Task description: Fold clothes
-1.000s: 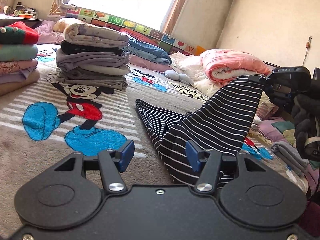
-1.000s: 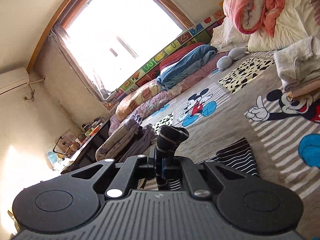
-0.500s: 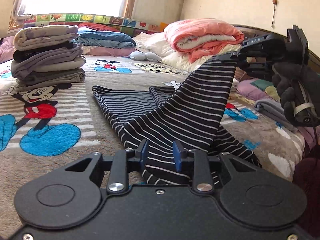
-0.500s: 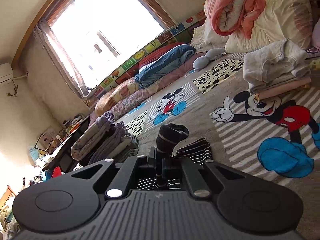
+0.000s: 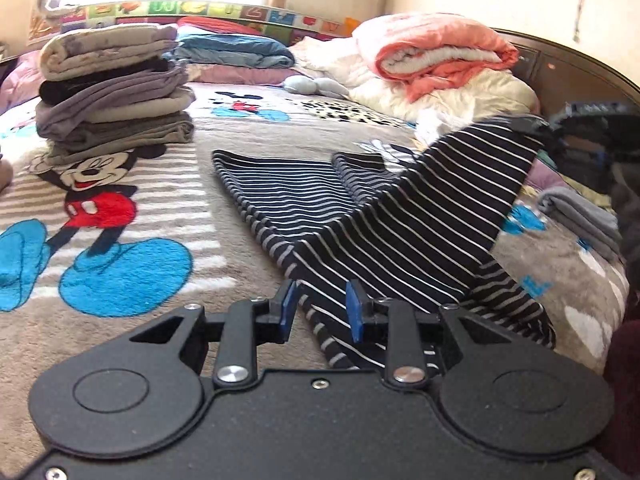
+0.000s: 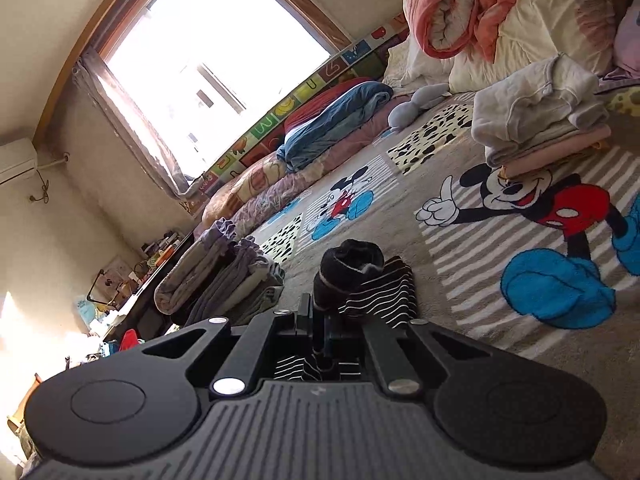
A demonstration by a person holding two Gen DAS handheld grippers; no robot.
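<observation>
A black top with thin white stripes [image 5: 400,220] lies on the Mickey Mouse blanket [image 5: 120,264]. One corner of it is pulled up to the right into a taut slope. My right gripper [image 5: 540,126] is shut on that raised corner. In the right wrist view the bunched black fabric [image 6: 352,264] sticks out past the closed right gripper [image 6: 319,332]. My left gripper [image 5: 320,310] sits low at the top's near edge. Its blue pads [image 5: 286,308] stand apart, with the striped hem lying between them.
A tall stack of folded grey and beige clothes [image 5: 112,88] stands at the back left. A coral blanket [image 5: 436,52] lies on white bedding at the back. A folded grey garment [image 5: 580,216] lies at the right. Another folded pile [image 6: 540,116] sits near the pillows.
The left gripper moved forward onto the top's near hem and its fingers narrowed from wide apart. The right gripper lowered a little, still holding the corner.
</observation>
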